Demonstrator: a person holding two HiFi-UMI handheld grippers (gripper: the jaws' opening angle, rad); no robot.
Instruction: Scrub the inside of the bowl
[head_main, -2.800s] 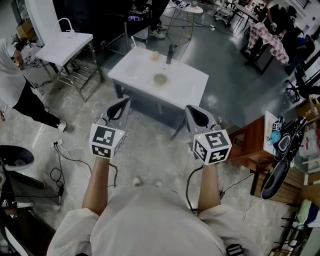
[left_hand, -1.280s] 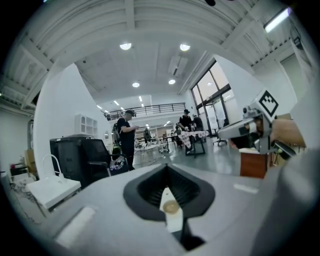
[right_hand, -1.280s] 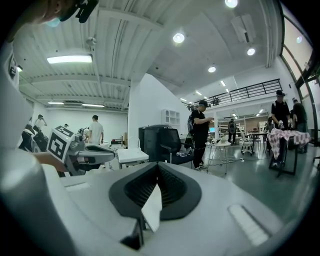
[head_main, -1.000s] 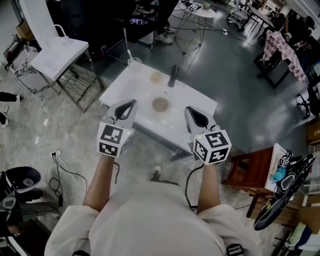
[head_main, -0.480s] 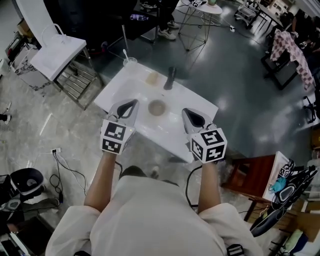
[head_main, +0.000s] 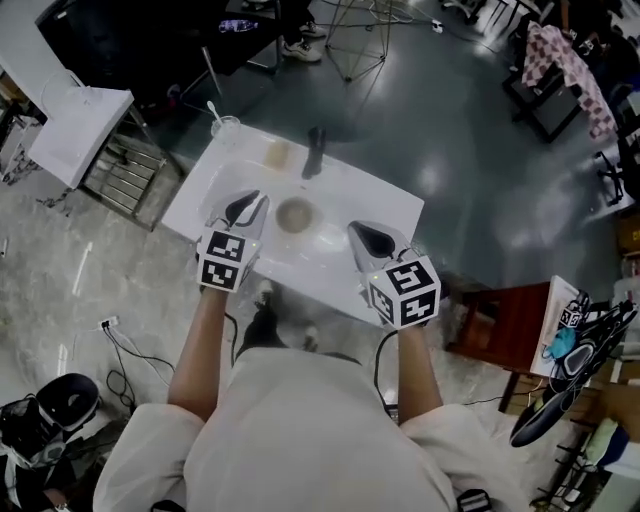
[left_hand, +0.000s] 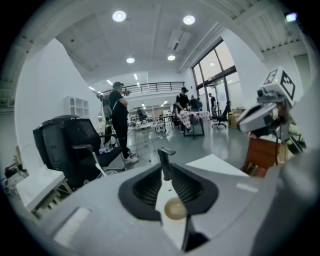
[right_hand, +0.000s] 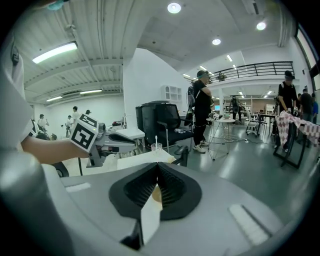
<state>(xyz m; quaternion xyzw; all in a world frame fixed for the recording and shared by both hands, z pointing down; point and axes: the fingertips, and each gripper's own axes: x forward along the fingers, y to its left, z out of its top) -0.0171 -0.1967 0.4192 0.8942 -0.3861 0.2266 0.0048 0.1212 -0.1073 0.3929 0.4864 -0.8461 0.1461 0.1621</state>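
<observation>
White surface (head_main: 385, 215) carries the tan bowl (head_main: 295, 215), which sits between the two jaw tips and just ahead. The left hand-held gripper (head_main: 247, 207) has just been opening to a narrow gap with nothing in it. The right hand-held gripper (head_main: 368, 240) is closed and empty.

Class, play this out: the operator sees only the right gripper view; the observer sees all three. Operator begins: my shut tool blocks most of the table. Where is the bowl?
Observer: The bowl sits on the white table, between the left tool and right tool.
Operator: Is the left tool gripping anything?
Observer: No; its jaws have just been opening, with nothing between them.
Operator: What's the dark thing ahead?
Observer: An upright dark handle with a flat head, standing beyond the bowl.
</observation>
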